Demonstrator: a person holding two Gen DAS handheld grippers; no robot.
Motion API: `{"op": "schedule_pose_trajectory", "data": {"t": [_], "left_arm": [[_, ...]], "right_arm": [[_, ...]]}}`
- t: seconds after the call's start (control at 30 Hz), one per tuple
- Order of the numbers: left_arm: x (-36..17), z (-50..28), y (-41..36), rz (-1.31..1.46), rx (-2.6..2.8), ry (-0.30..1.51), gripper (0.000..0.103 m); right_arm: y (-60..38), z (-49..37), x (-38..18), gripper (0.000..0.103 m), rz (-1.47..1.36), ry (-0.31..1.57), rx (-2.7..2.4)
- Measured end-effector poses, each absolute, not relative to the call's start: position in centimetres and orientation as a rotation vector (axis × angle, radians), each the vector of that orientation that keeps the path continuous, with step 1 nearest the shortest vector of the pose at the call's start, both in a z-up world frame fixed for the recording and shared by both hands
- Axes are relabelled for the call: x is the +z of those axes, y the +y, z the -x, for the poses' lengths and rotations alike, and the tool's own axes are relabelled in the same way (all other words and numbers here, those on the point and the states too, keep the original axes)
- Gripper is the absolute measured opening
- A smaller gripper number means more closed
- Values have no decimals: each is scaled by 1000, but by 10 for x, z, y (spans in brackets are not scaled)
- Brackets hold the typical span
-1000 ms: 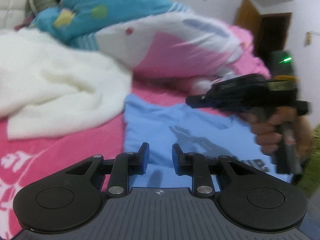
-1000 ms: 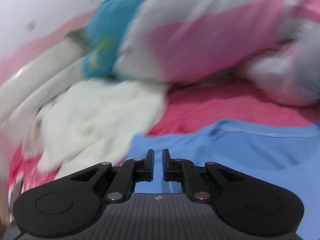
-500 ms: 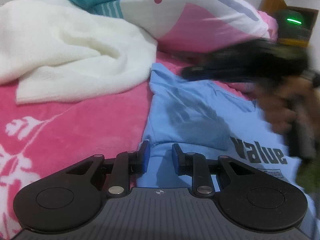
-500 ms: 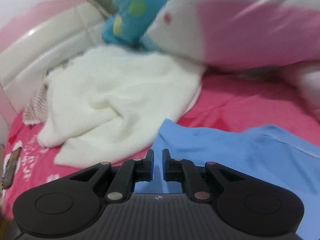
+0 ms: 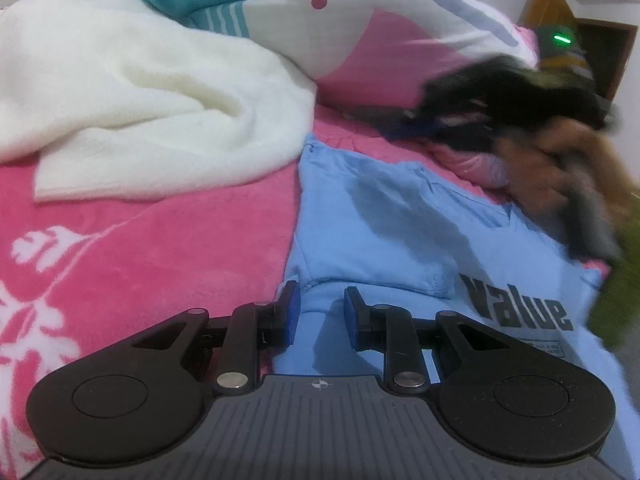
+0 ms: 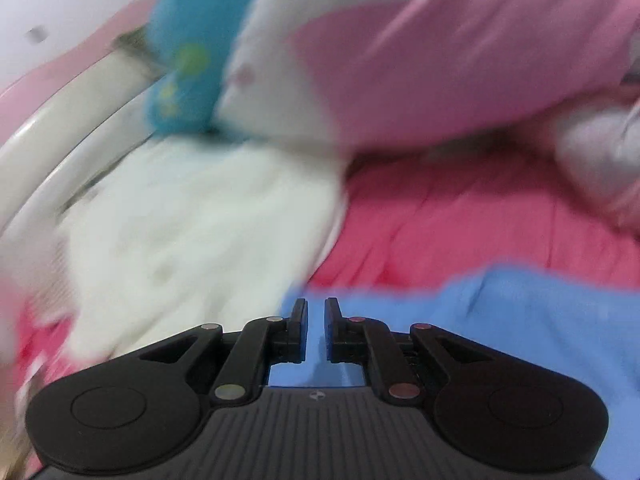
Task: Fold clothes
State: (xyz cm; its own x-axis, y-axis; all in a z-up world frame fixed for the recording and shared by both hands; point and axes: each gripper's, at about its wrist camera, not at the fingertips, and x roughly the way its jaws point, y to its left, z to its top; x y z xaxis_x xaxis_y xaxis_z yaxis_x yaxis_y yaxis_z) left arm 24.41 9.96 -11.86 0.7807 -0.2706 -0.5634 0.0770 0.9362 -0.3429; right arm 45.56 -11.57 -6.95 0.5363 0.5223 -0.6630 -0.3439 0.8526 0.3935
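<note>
the light blue cotton t-shirt with black lettering point(image 5: 404, 232) lies flat on the pink fleece blanket point(image 5: 168, 240), lower right of the frame, long axis running up-frame. the left gripper point(image 5: 318, 312) hovers nearest, jaws partly open and empty, over a sleeve fold. the right gripper point(image 6: 316, 328), blurred, is nearly closed and empty at the shirt's far edge.

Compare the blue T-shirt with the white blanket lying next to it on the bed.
The blue T-shirt lies mostly flat, with one sleeve folded in; the white blanket is heaped in loose rolls. The T-shirt is thin, smooth cloth with the dark printed word "value"; the blanket is thick, fuzzy and plain. The left gripper is open over the T-shirt's edge; nothing is near the blanket. Both rest on the pink bedspread.
</note>
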Motion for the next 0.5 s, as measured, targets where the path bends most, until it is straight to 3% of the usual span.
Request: {"op": "schedule_pose_trajectory", "data": {"t": [0.17,0.43,0.5], "left_arm": [[-120,-244,100,314,-195,646,24],[-120,-243,105,340,-213,636,28],[-120,-242,106,353,-215,635,28]], "right_arm": [[-155,-447,-90,8,-149,898,174],[-270,-336,-26,8,-321,765,-29],[-310,-307,-11,15,-347,757,-128]]}}
